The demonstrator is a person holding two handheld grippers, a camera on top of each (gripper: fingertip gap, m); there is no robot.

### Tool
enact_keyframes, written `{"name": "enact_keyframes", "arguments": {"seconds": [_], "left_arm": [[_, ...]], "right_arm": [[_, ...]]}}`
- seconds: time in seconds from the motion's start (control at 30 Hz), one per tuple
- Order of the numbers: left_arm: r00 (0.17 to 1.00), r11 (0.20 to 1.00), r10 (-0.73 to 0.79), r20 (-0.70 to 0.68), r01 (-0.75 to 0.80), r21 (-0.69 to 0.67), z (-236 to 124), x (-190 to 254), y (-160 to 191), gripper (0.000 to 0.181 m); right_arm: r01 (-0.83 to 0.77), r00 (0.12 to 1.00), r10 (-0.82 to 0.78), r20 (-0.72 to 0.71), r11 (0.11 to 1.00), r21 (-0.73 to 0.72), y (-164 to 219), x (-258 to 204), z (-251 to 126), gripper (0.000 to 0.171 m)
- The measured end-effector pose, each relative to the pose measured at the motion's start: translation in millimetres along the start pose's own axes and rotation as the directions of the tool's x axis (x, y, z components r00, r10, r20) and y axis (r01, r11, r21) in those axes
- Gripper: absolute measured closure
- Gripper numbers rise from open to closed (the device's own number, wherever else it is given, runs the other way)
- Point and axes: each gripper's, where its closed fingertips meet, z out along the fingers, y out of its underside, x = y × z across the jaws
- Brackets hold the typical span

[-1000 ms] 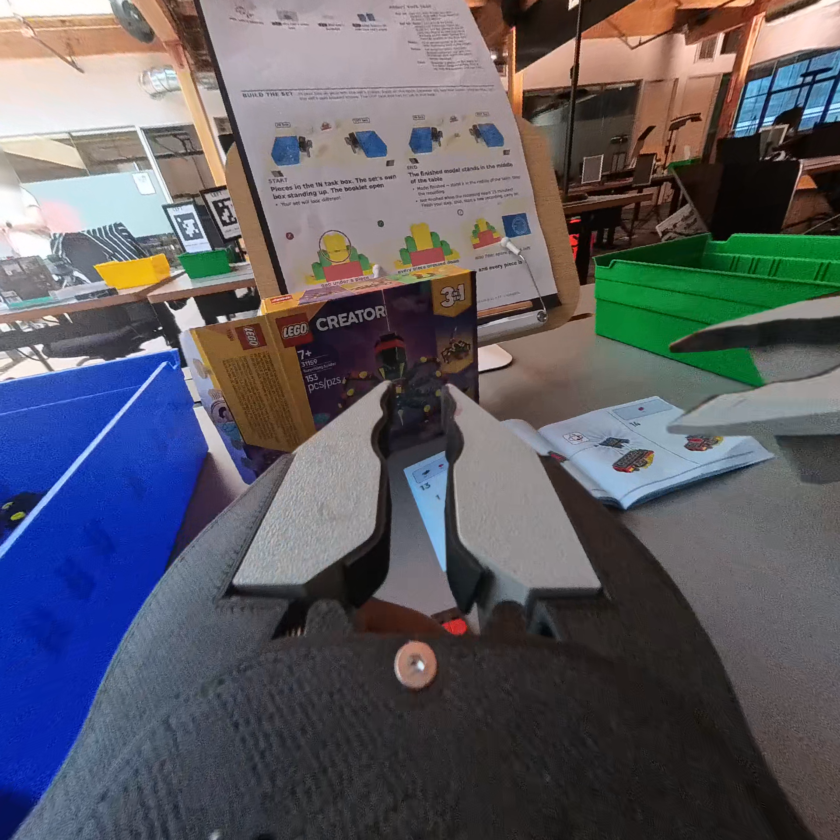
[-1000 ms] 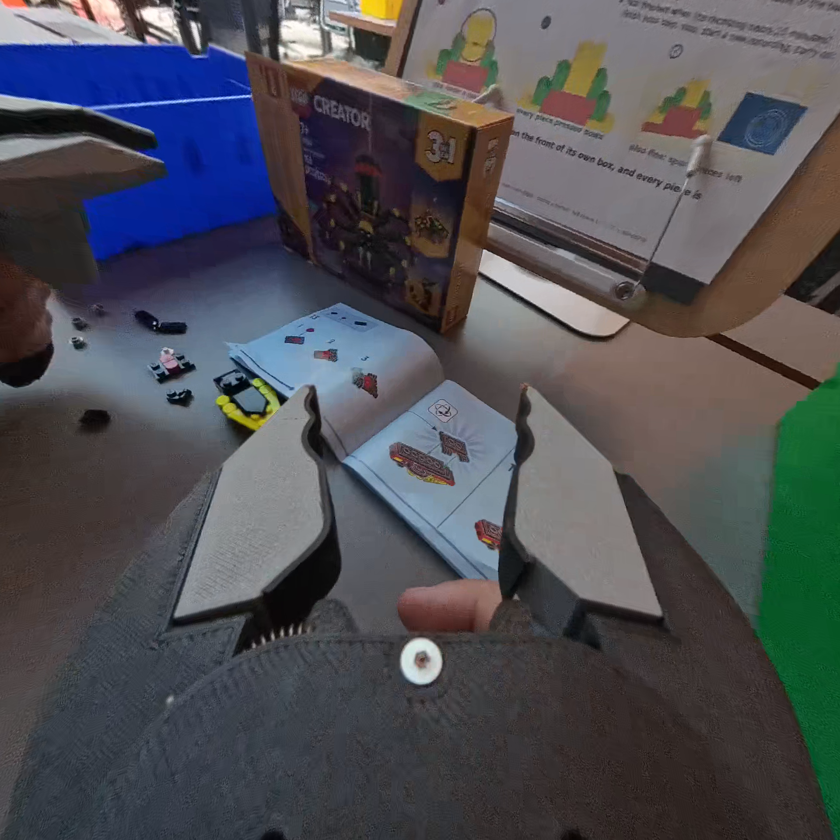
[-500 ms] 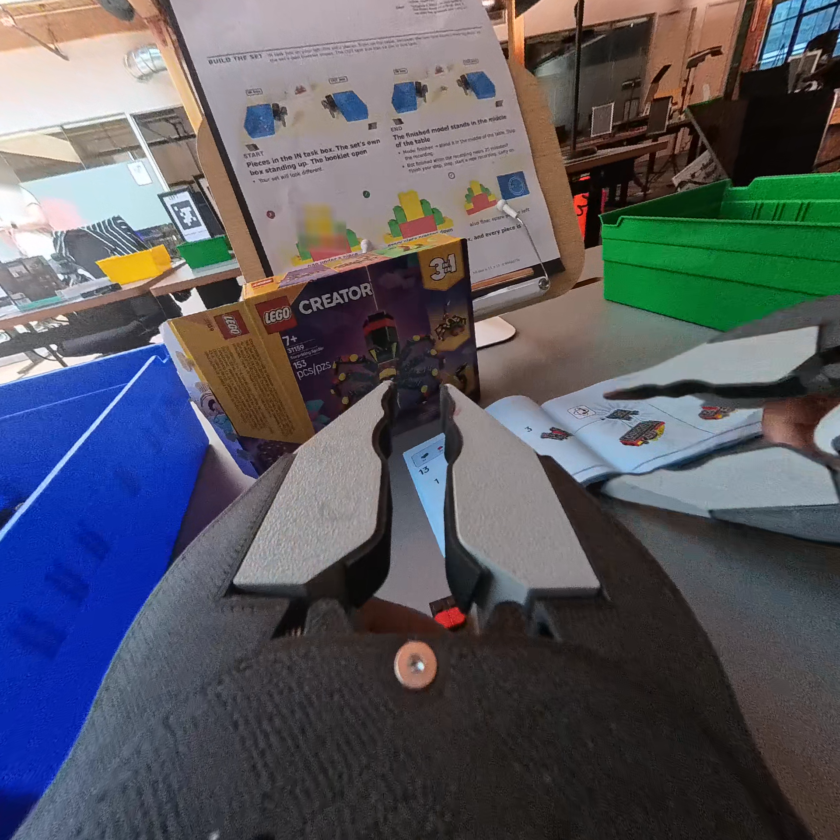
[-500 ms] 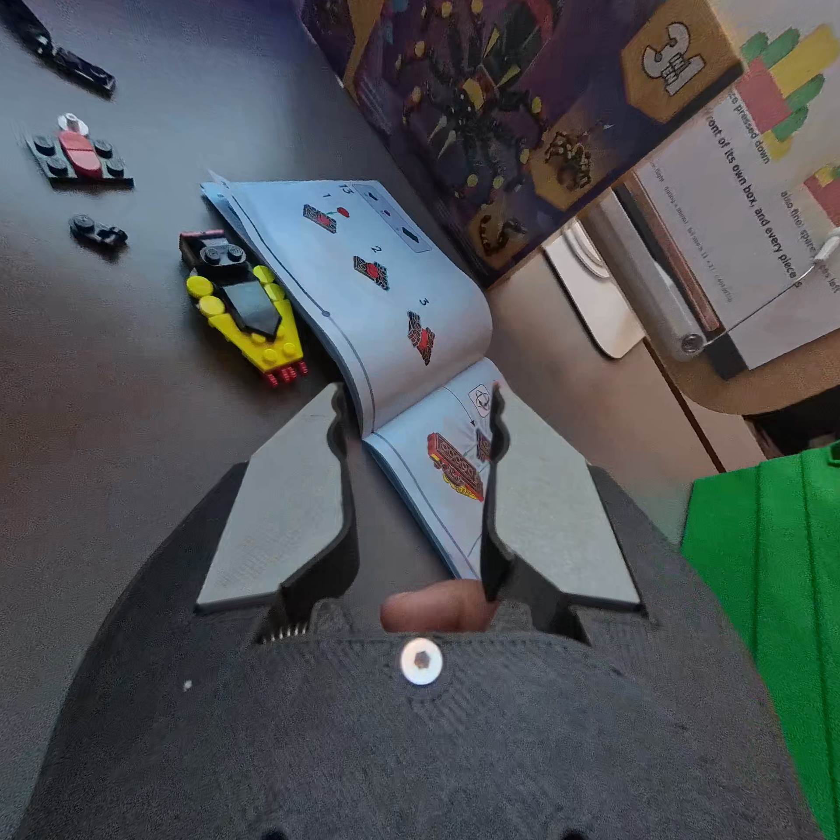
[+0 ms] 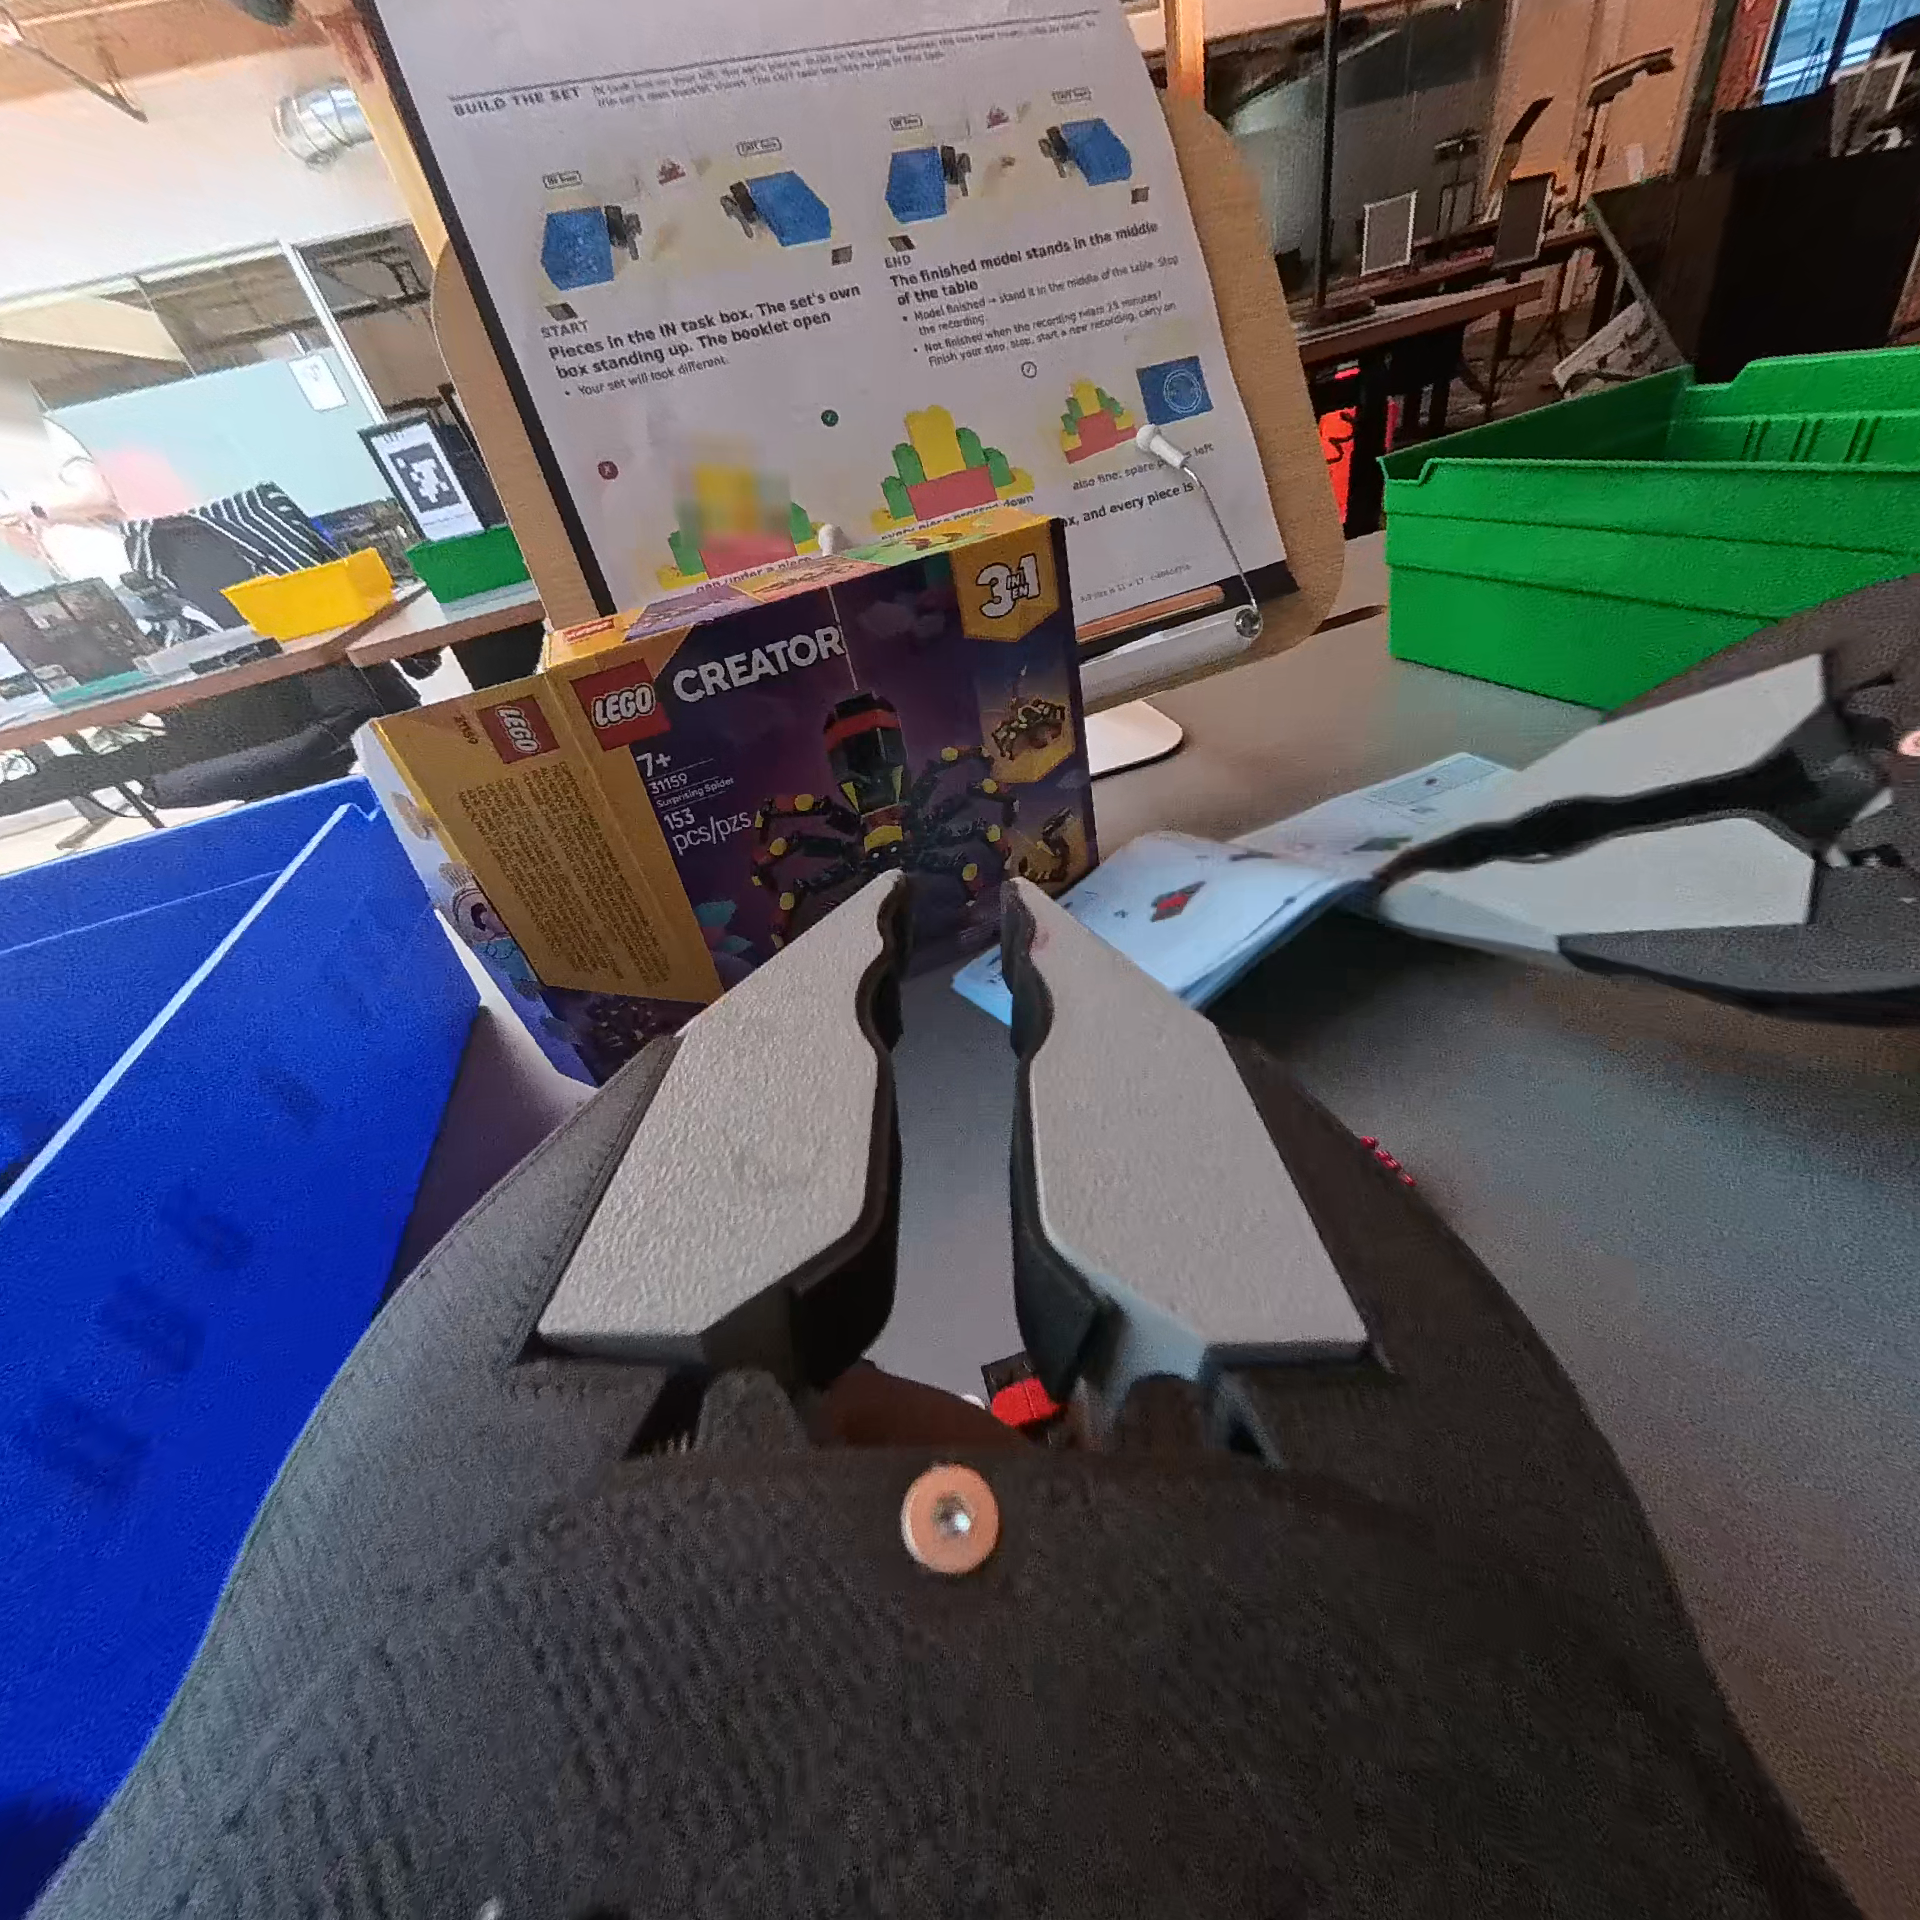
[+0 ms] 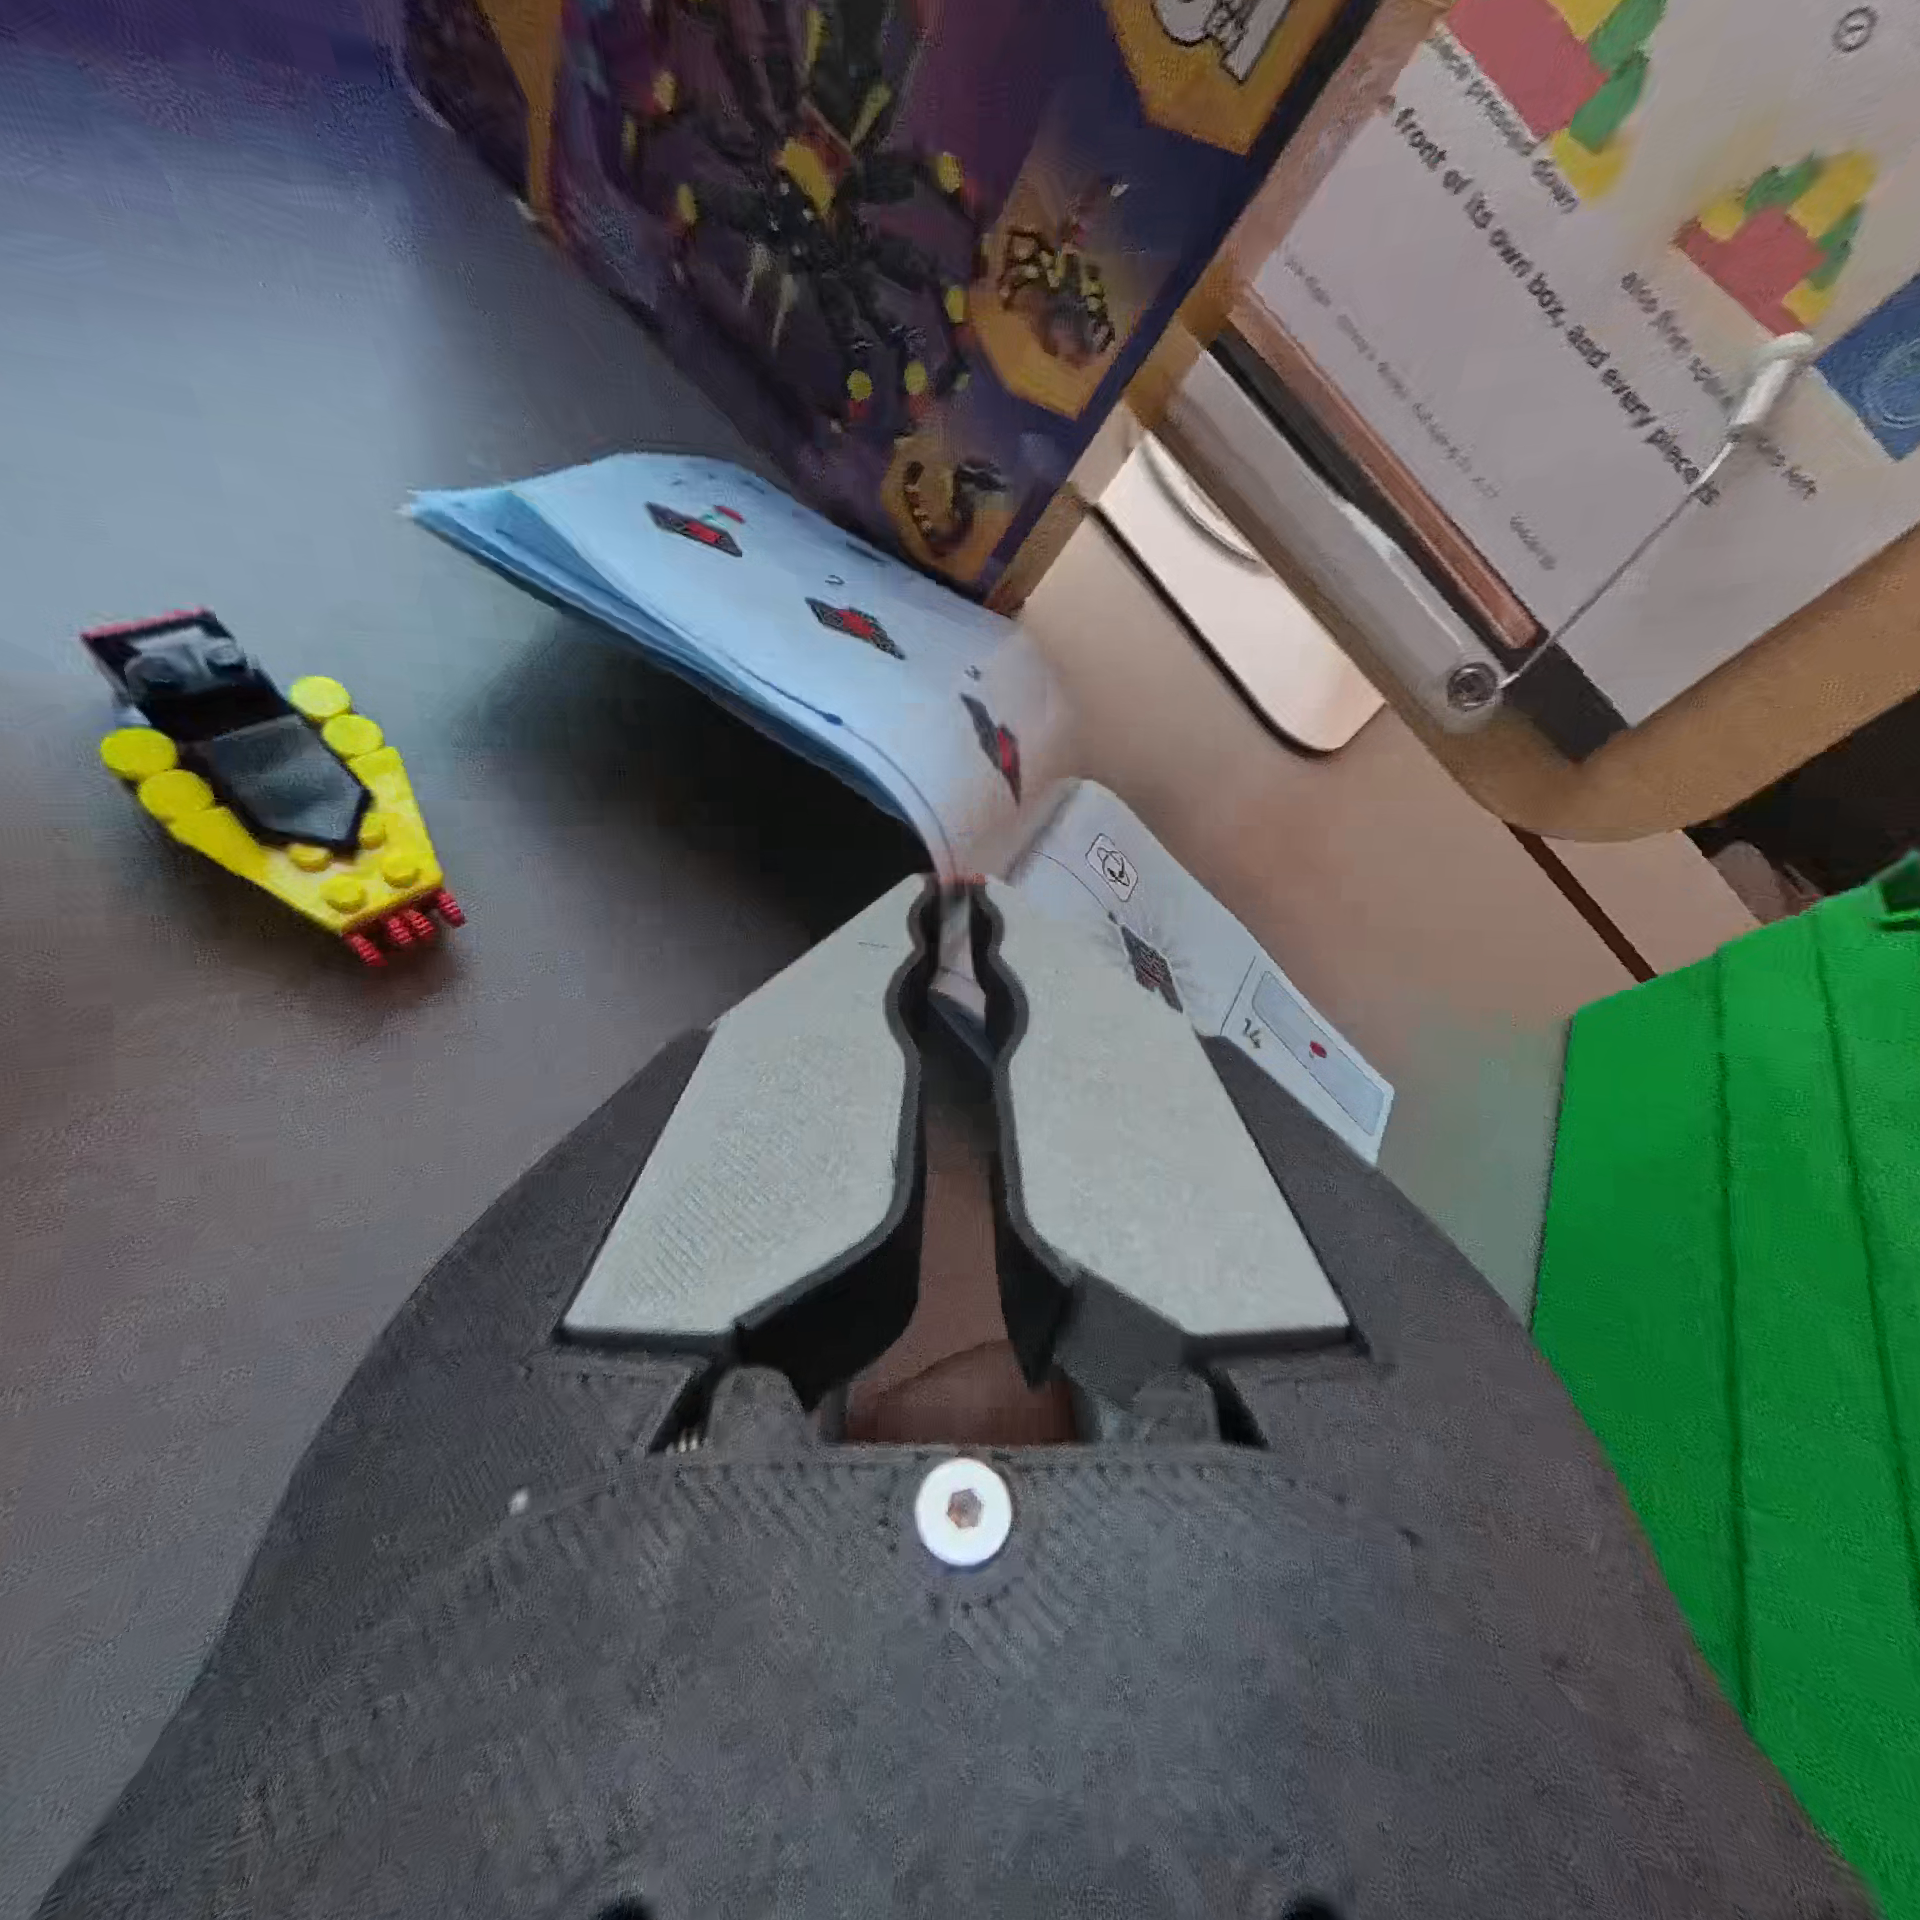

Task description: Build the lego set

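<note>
On the grey tabletop (image 6: 260, 1195), the right tool (image 6: 954, 914) has its grey fingers pinched together on the lower edge of a page of the pale blue paper instruction booklet (image 6: 769, 613). The gripped leaf bows upward from the fingertips, and the rest of the booklet lies open just beside the upright purple-and-yellow cardboard set box (image 6: 831, 208). The booklet's far corner nearly meets the foot of the box.

To the left of the booklet, clear of its edge, lies a small wedge-shaped assembly of yellow and black bricks with red studs at its narrow end (image 6: 270, 779). Bare tabletop surrounds the assembly on its near and left sides.

The left tool (image 5: 954, 904) is held above the tabletop, pointed at the set box (image 5: 810, 769). Its fingers are parted by a narrow gap, and nothing sits between the tips. A small red piece shows deep at the base of the fingers; whether it is held I cannot tell.

A blue plastic bin (image 5: 187, 1143) borders the left side, close against the box. A green plastic bin (image 5: 1621, 582) stands at the right, behind the booklet (image 5: 1195, 904). A wooden stand with a printed instruction sheet (image 5: 831, 312) rises behind the box. Open tabletop lies in front of the right tool (image 5: 1392, 868) in the left wrist view.
</note>
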Motion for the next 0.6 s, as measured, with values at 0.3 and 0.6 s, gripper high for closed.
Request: {"name": "enact_keyframes", "arguments": {"seconds": [0.3,0.6], "left_arm": [[1.000,0.999,0.023,0.014,-0.023,0.024,-3,0,-4,0.167],[0.985,0.991,0.128,-0.116,-0.121,0.065,-24,21,-35,0.166]], "right_arm": [[-0.239,0.970,0.226,0.089,0.955,0.175,-16,15,-25,0.132],[-0.357,0.908,0.292,0.299,0.915,0.190,-22,-6,-39,0.125]]}}
